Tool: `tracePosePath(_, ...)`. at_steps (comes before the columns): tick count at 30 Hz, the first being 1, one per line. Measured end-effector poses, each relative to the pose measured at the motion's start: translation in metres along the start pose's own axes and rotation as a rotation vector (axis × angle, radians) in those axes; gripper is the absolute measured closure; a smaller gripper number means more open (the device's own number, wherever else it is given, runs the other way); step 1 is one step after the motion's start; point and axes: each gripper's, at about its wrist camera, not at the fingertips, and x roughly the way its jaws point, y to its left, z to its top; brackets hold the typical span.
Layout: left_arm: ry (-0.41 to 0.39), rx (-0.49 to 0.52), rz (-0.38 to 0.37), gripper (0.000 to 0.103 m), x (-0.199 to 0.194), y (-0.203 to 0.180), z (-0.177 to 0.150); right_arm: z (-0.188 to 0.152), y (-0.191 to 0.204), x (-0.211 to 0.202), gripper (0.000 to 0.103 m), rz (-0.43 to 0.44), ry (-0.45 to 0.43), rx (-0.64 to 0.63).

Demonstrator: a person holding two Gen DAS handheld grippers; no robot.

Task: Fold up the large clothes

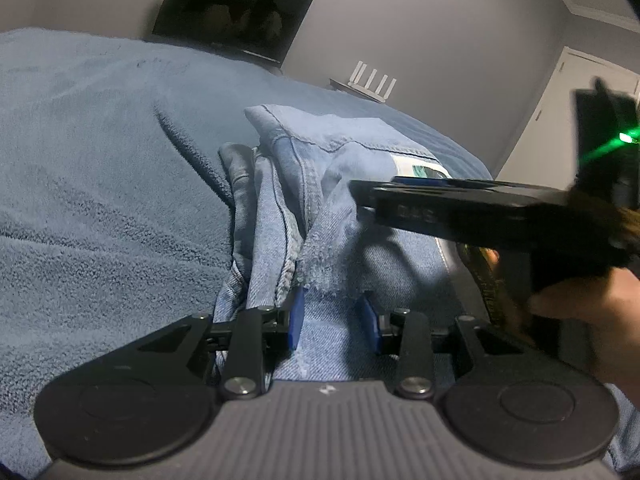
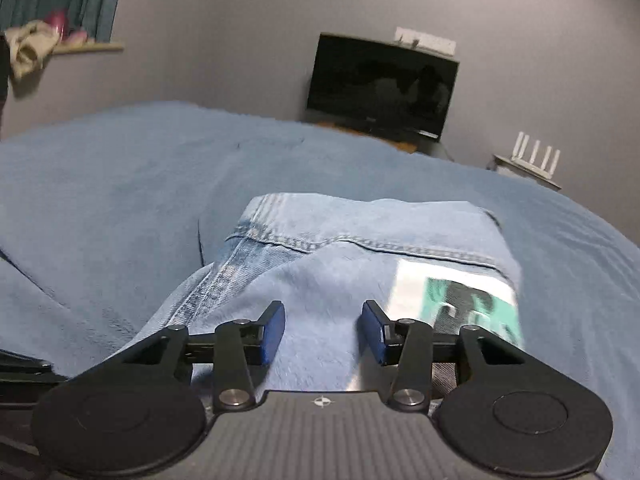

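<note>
A light blue denim garment (image 1: 320, 184) with a fleece lining and a white printed label (image 2: 456, 296) lies folded in a thick bundle on the blue bed cover (image 1: 100, 200). My left gripper (image 1: 334, 322) is open, its blue pads astride the near fold of the denim. My right gripper (image 2: 324, 330) is open just above the fleecy top of the garment (image 2: 360, 240). In the left wrist view the right gripper's body (image 1: 480, 208) reaches in from the right over the garment, held by a hand (image 1: 580, 312).
A dark TV (image 2: 380, 84) stands against the grey wall beyond the bed. A white router (image 2: 536, 160) sits on a small shelf to its right. A door (image 1: 560, 120) is at the far right. A shelf with clutter (image 2: 48, 40) hangs at upper left.
</note>
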Motion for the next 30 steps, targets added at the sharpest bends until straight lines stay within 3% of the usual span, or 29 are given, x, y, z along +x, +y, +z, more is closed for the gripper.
tracePosePath(6,-0.005,-0.024,-0.019,0.07,-0.003,0.001,0.0,0.009,-0.007,0.008,0.057,0.047,0.022,0.065)
tracePosePath(8,-0.011,-0.026,-0.023,0.069,-0.008,0.0,-0.002,0.004,-0.016,-0.019,0.047,0.085,-0.03,0.104)
tracePosePath(10,-0.021,-0.034,-0.035,0.069,-0.016,0.001,-0.004,-0.007,-0.022,-0.051,0.024,0.094,-0.085,0.155)
tracePosePath(11,-0.029,-0.036,-0.039,0.068,-0.021,0.001,-0.006,-0.014,-0.025,-0.067,0.019,0.091,-0.108,0.172)
tracePosePath(12,-0.035,-0.033,-0.043,0.062,-0.028,0.001,-0.008,-0.024,-0.028,-0.086,0.015,0.094,-0.118,0.181)
tracePosePath(13,-0.038,-0.027,-0.043,0.046,-0.036,-0.002,-0.009,-0.033,-0.03,-0.101,0.012,0.093,-0.117,0.185)
tracePosePath(15,-0.046,-0.007,-0.036,0.031,-0.049,-0.008,-0.011,-0.055,-0.036,-0.129,0.002,0.084,-0.092,0.189)
tracePosePath(18,-0.053,0.047,0.03,0.003,-0.075,-0.025,-0.017,-0.091,-0.042,-0.173,0.0,0.075,-0.055,0.197)
tracePosePath(20,-0.055,0.072,0.086,0.001,-0.093,-0.032,-0.025,-0.115,-0.043,-0.196,0.0,0.066,-0.026,0.217)
tracePosePath(23,0.008,0.063,0.124,0.001,-0.115,-0.032,-0.036,-0.144,-0.04,-0.217,0.0,0.069,0.028,0.247)
tracePosePath(27,0.062,0.055,0.171,0.001,-0.138,-0.034,-0.06,-0.164,-0.032,-0.215,0.0,0.052,0.069,0.242)
tracePosePath(30,0.083,0.08,0.203,0.001,-0.133,-0.039,-0.067,-0.17,-0.029,-0.204,0.0,0.04,0.068,0.273)
